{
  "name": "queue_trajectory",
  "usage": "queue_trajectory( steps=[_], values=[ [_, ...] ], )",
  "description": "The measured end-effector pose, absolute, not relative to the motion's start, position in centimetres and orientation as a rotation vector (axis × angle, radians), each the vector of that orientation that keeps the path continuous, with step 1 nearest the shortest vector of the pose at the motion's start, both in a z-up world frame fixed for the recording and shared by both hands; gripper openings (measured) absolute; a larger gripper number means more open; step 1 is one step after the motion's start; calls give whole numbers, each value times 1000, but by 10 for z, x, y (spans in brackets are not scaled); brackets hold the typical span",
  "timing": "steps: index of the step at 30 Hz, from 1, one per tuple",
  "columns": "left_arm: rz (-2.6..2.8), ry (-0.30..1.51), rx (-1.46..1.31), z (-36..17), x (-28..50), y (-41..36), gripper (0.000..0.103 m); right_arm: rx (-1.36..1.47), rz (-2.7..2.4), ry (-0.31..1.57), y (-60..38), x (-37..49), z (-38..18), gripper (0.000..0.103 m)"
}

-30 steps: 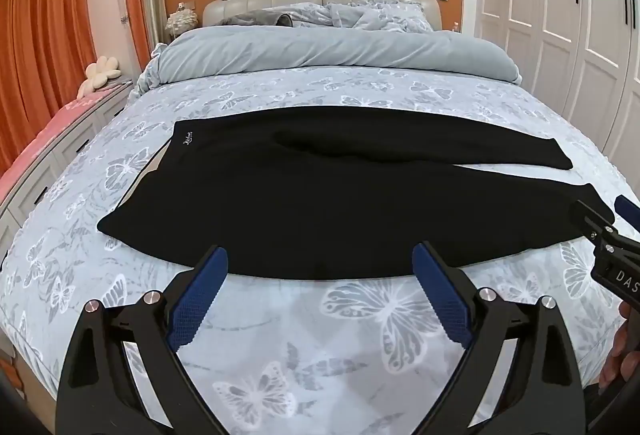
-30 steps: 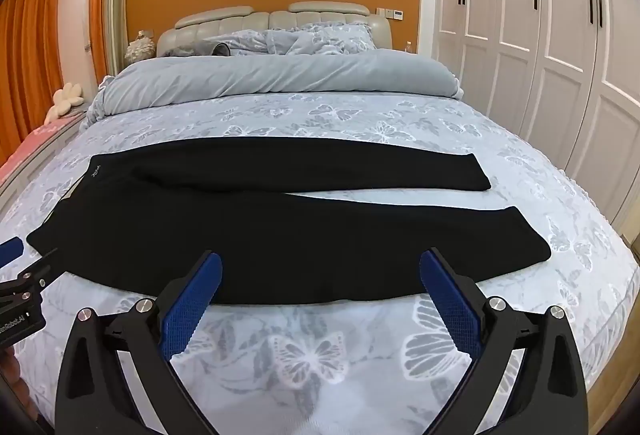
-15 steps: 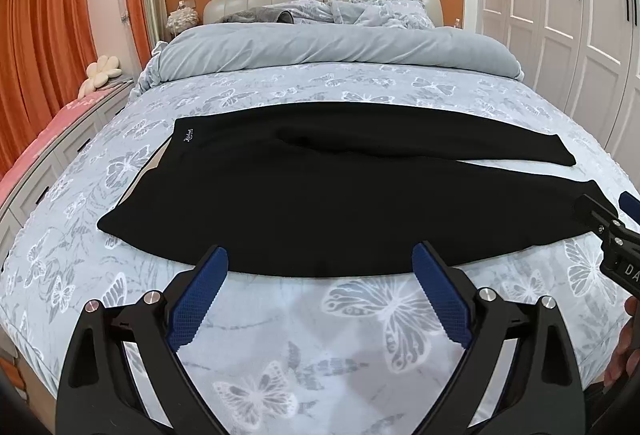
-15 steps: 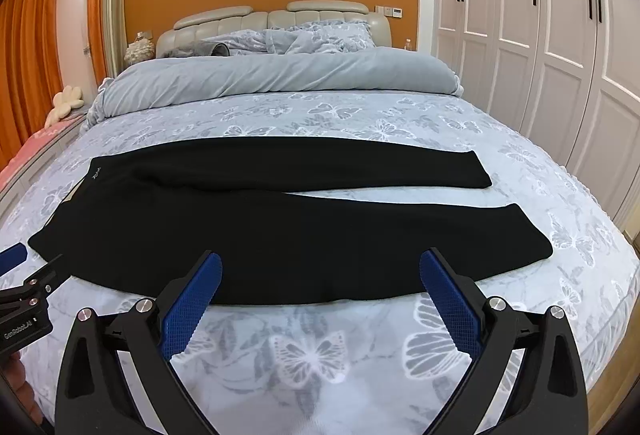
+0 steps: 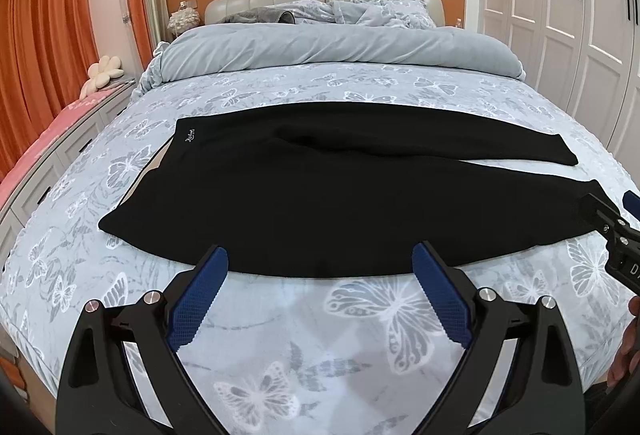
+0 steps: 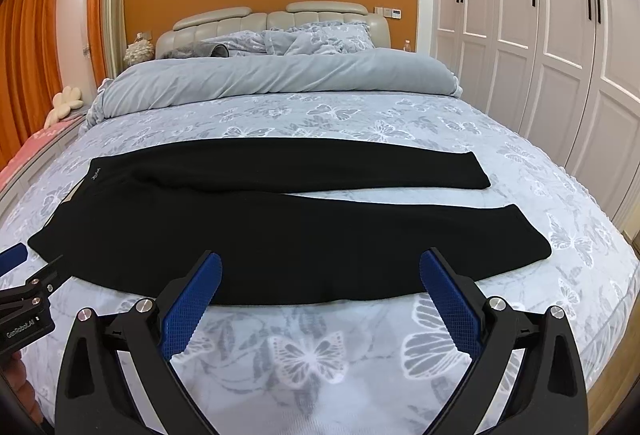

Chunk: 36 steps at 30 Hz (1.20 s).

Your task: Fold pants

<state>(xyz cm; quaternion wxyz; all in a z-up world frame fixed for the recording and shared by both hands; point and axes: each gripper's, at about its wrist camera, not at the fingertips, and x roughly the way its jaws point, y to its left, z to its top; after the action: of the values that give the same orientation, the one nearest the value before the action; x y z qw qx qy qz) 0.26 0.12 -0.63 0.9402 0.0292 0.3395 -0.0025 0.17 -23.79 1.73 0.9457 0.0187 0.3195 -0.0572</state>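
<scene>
1. On a butterfly-print bed [image 5: 352, 319], black pants [image 5: 320, 195] lie flat, waistband at the left, both legs running right.
2. The left gripper [image 5: 320, 295] hangs just short of the pants' near edge, blue pads [image 5: 198, 299] spread wide, holding nothing.
3. The right gripper [image 6: 320, 295] hovers likewise, pads apart and empty, near the same edge.
4. A grey duvet [image 6: 276, 83] is rolled up by the headboard [image 6: 272, 23].

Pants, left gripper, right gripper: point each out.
pants [image 6: 280, 235]: right wrist view, middle of near leg.
left gripper [image 5: 320, 299]: left wrist view, midway between fingertips.
right gripper [image 6: 320, 301]: right wrist view, midway between fingertips.
</scene>
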Motion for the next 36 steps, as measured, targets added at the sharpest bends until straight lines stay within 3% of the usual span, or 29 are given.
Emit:
queue_trajectory(
  steps=[36],
  values=[
    [6,695,67,-5,4,-1,91,34,-118,647,-237,1,19,98]
  ],
)
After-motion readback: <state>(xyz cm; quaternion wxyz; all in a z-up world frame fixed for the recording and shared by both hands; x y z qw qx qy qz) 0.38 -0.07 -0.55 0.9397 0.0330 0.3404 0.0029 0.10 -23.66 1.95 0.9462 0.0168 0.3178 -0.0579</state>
